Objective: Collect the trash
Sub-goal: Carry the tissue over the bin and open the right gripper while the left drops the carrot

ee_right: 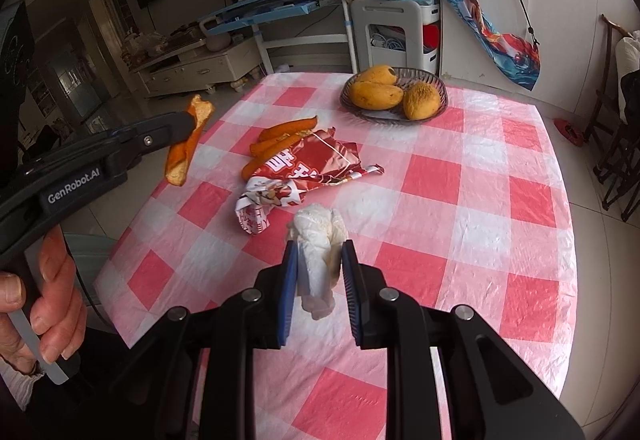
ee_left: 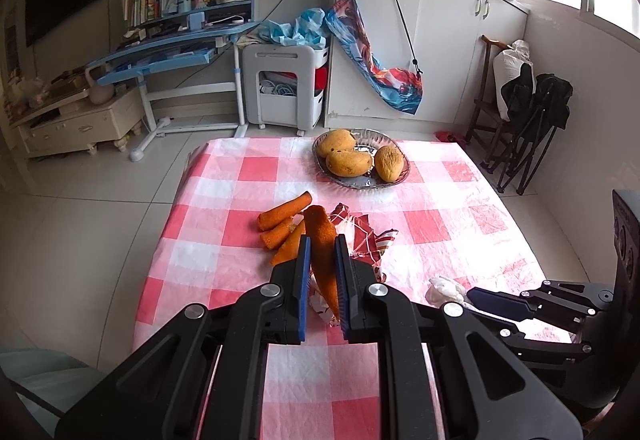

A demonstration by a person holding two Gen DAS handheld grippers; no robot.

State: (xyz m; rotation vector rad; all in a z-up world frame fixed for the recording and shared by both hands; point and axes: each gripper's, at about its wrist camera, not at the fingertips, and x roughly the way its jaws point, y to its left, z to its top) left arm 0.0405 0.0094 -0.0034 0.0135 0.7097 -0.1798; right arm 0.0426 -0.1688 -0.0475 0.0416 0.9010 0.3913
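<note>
Two black two-finger grippers with blue pads, one per hand. Left gripper (ee_left: 322, 244) clamped on one long strip of orange peel (ee_left: 323, 252), lifted clear of the cloth and, in the right wrist view, hanging out past the table's left edge (ee_right: 182, 144). Right gripper (ee_right: 318, 246) clenched on one crumpled white paper tissue (ee_right: 318, 236), raised just above the near middle of the table. One table under a pink-and-white checked plastic cloth (ee_right: 460, 208). Three more orange peel strips (ee_right: 276, 140) lying together left of centre, touching one crumpled red-and-white snack wrapper (ee_right: 304, 168) just right of and nearer than them. One clear glass dish (ee_right: 438, 84) at the far side, well apart from the trash, holding three yellow mangoes (ee_right: 376, 94). One bare hand (ee_right: 44, 304) around the left gripper's handle at the near left. Broad empty cloth on the right half and along the near edge; left edge close beside the peels, with white tiled floor beyond it. Far edge just behind the dish, then open floor up to the white cabinets and blue desk.
</note>
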